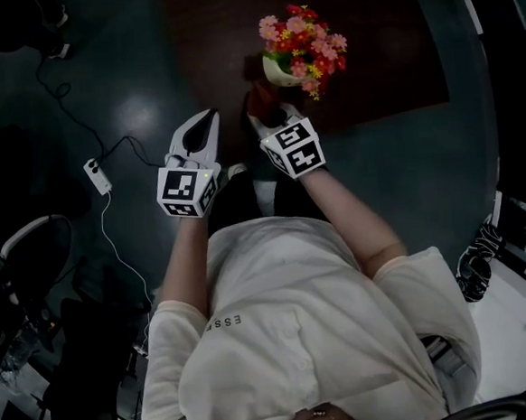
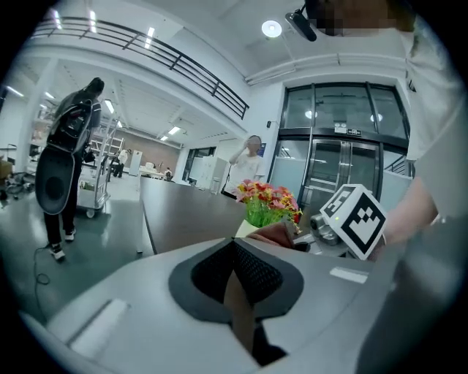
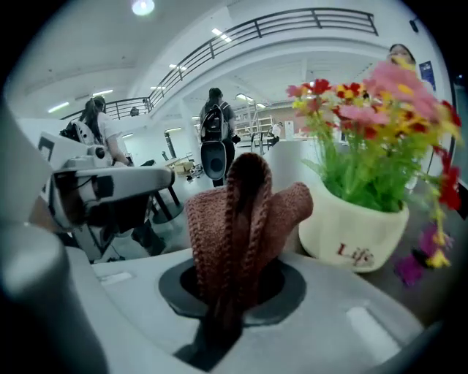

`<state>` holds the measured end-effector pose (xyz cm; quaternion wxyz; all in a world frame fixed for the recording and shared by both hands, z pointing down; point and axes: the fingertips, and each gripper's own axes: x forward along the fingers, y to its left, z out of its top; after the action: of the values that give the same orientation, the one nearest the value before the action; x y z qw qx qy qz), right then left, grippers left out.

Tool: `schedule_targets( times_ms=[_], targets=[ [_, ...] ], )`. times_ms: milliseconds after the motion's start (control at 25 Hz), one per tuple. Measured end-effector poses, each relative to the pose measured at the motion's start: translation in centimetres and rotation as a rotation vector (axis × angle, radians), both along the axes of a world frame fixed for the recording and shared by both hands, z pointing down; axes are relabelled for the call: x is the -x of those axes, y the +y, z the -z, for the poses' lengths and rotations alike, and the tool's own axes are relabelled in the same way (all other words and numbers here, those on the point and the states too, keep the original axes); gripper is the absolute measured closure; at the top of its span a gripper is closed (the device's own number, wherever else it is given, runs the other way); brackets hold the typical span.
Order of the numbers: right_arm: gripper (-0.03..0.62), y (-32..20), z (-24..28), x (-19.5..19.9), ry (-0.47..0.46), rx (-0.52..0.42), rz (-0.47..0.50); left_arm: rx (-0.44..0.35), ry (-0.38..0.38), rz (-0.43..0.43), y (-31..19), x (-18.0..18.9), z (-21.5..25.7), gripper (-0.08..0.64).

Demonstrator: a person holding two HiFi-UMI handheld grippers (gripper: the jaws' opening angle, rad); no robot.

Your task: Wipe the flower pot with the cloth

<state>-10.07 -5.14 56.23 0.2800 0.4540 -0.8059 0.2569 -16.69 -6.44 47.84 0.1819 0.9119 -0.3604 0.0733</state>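
The right gripper (image 1: 269, 115) pinches a reddish-brown knitted cloth (image 3: 245, 219) in its fingers just beside the cream flower pot (image 3: 355, 226) on the dark worktop (image 1: 387, 59), while the left gripper (image 1: 209, 118), fingers pressed together and empty, is alongside.

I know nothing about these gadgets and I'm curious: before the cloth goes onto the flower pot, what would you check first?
1. Cloth gripped by right gripper: ok, jaws shut on it.
2. Flower pot upright on table: ok.
3. Cloth touching flower pot: cannot tell, it sits close beside it.
4. Left gripper empty: ok, jaws shut on nothing.
5. Left gripper steadying flower pot: not ok, apart from it.
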Motion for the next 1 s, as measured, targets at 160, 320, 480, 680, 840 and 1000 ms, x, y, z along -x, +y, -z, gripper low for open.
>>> schedule_targets(
  times_ms=[160, 320, 480, 680, 840, 1000],
  targets=[
    [0.548, -5.5, -0.2, 1.8, -0.05, -0.014, -0.117, 0.001, 0.005, 0.015, -1.2, 1.4, -0.1, 0.551],
    [0.548, -9.1, -0.1, 1.8, -0.073, -0.028, -0.182, 0.039, 0.009, 0.023, -1.1, 2.3, -1.0, 0.551],
    [0.548, -10.5, -0.4, 0.6, -0.063, -0.022, -0.246, 0.047, 0.012, 0.02, -1.3, 2.7, -1.6, 0.551],
    [0.548, -10.5, -0.7, -0.5, -0.098, -0.01, -0.376, 0.059, 0.013, 0.017, -2.0, 2.7, -2.2, 0.551],
    [0.548, -10.3, -0.8, -1.2, -0.153, 0.024, -0.449, 0.04, 0.023, -0.016, -2.5, 1.9, -1.7, 0.551],
    [0.548, -9.2, -1.0, -2.1, -0.234, 0.09, -0.515, 0.035, 0.025, -0.045, -2.7, 0.9, -1.5, 0.551]
  ],
)
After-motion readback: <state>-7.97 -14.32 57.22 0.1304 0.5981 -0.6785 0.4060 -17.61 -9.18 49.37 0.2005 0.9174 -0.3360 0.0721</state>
